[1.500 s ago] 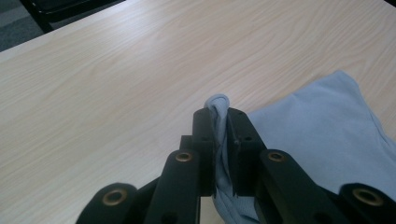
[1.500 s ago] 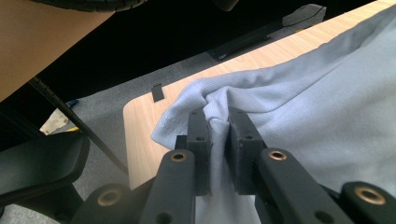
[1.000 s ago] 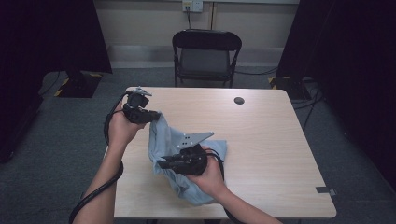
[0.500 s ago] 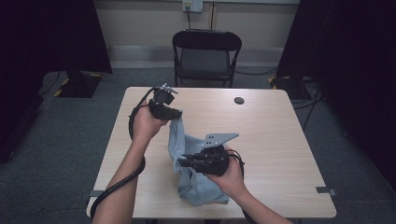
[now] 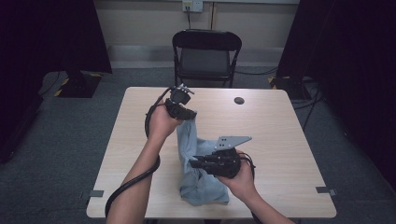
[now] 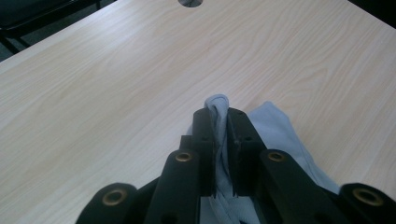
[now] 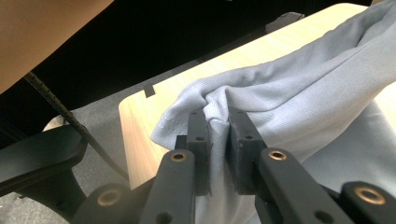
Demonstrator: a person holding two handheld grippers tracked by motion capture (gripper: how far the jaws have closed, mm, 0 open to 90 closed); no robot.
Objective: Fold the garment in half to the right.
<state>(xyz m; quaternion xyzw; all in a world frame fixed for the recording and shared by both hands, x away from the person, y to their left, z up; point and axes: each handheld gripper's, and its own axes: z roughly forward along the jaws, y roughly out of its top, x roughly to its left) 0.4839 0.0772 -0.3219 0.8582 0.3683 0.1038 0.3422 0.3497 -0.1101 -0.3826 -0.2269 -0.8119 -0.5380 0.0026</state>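
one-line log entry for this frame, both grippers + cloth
left gripper: shut on grey cloth, raised | right gripper: shut on grey cloth | cloth stretched between, lower end on table

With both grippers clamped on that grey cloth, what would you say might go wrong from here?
The left gripper pinches only a thin bunched tip of the grey cloth, so a harder pull might slip it free. The right gripper holds a gathered fold near the hem, which could set a crease. The cloth's lower part lies near the table edge and may slide off.
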